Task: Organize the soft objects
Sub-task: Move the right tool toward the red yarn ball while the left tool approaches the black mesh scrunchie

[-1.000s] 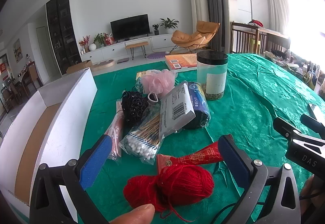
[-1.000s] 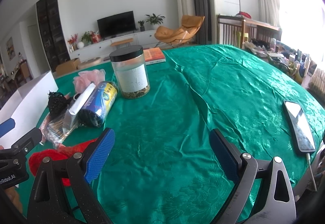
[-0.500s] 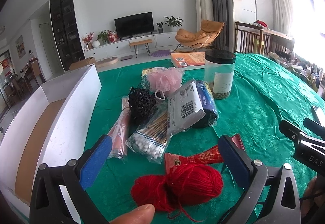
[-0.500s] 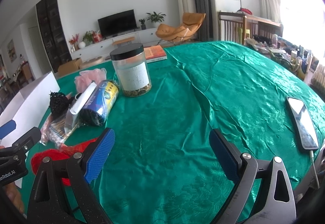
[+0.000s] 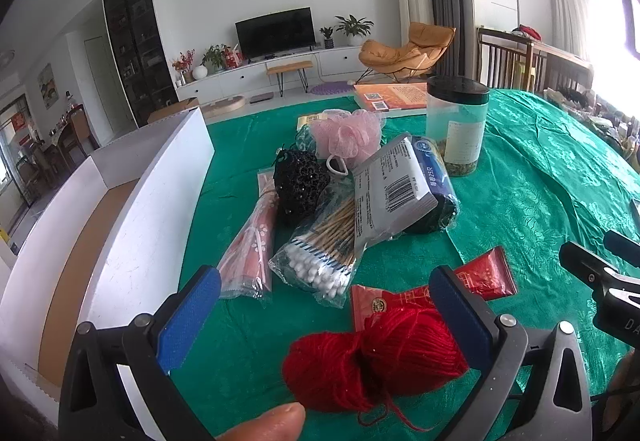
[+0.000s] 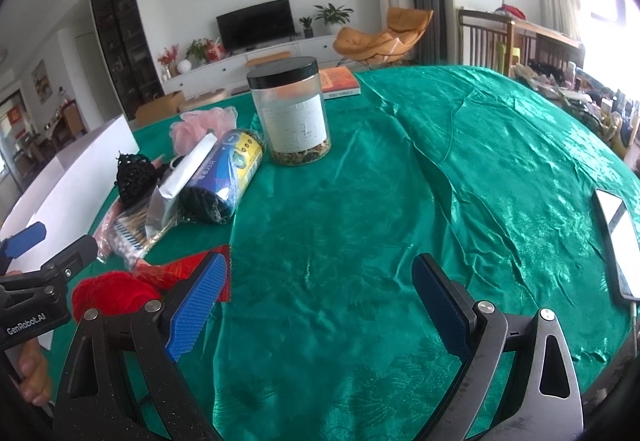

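Yarn (image 5: 376, 361) lay near, between the wide-spread left gripper (image 5: 324, 305); the right gripper (image 6: 320, 297) gaped wide over green cloth (image 6: 400, 181).

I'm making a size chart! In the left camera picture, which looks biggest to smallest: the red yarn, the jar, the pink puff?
1. Red yarn, though it's nearest the camera, which enlarges it.
2. Jar.
3. Pink puff, though it looks close to the jar.
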The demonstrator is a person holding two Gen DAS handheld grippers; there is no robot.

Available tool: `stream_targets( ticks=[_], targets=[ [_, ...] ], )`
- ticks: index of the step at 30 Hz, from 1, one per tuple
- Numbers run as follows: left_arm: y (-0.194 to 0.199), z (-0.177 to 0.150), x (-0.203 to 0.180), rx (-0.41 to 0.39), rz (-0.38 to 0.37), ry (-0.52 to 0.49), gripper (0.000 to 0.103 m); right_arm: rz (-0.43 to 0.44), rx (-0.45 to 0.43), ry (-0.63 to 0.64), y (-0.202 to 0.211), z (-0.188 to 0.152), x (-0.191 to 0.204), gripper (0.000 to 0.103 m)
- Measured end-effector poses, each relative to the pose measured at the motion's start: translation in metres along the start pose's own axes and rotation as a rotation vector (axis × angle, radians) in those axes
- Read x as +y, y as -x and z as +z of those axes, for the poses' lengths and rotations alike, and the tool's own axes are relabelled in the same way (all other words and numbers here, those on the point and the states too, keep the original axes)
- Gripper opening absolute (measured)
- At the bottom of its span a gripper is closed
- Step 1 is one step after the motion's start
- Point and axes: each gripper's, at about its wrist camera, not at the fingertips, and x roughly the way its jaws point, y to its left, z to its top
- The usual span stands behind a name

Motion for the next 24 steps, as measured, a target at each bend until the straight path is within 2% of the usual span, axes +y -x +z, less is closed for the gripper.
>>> stream_targets(
  ticks=[2, 4, 7, 9, 11, 14, 17, 18, 20, 24],
  targets=[
    [0.001, 0.003, 0.003, 0.018, 0.009, -0.004, 0.103, 0.007, 0.007, 0.004, -0.001, 0.0, 0.001, 0.095],
    [0.011, 0.014, 0.015, 0.002, -0.001, 0.018, 0.103, 0.026, 0.019, 0.007, -0.004, -0.001, 0.003, 0.095],
    [0.033, 0.036, 0.046, -0.065, -0.004, 0.104, 0.103, 0.145, 0.048, 0.042, -0.007, -0.002, 0.016, 0.095],
    [0.043, 0.048, 0.067, -0.097, -0.005, 0.174, 0.103, 0.265, 0.076, 0.144, -0.008, -0.006, 0.045, 0.095],
    [0.05, 0.053, 0.084, -0.12, -0.008, 0.229, 0.103, 0.321, 0.094, 0.316, -0.009, -0.014, 0.089, 0.095],
    [0.051, 0.049, 0.091, -0.119, 0.01, 0.248, 0.103, 0.299, 0.093, 0.518, -0.014, -0.027, 0.149, 0.095],
    [0.044, 0.04, 0.082, -0.084, 0.019, 0.189, 0.103, 0.265, 0.092, 0.622, -0.028, -0.036, 0.182, 0.095],
    [0.044, 0.037, 0.077, -0.081, 0.025, 0.164, 0.103, 0.248, 0.108, 0.609, -0.035, -0.036, 0.182, 0.095],
    [0.044, 0.032, 0.068, -0.083, 0.028, 0.117, 0.103, 0.242, 0.146, 0.455, -0.045, -0.027, 0.159, 0.095],
    [0.036, 0.024, 0.051, -0.052, -0.005, 0.067, 0.103, 0.047, 0.169, 0.144, -0.062, -0.006, 0.077, 0.095]
  ],
)
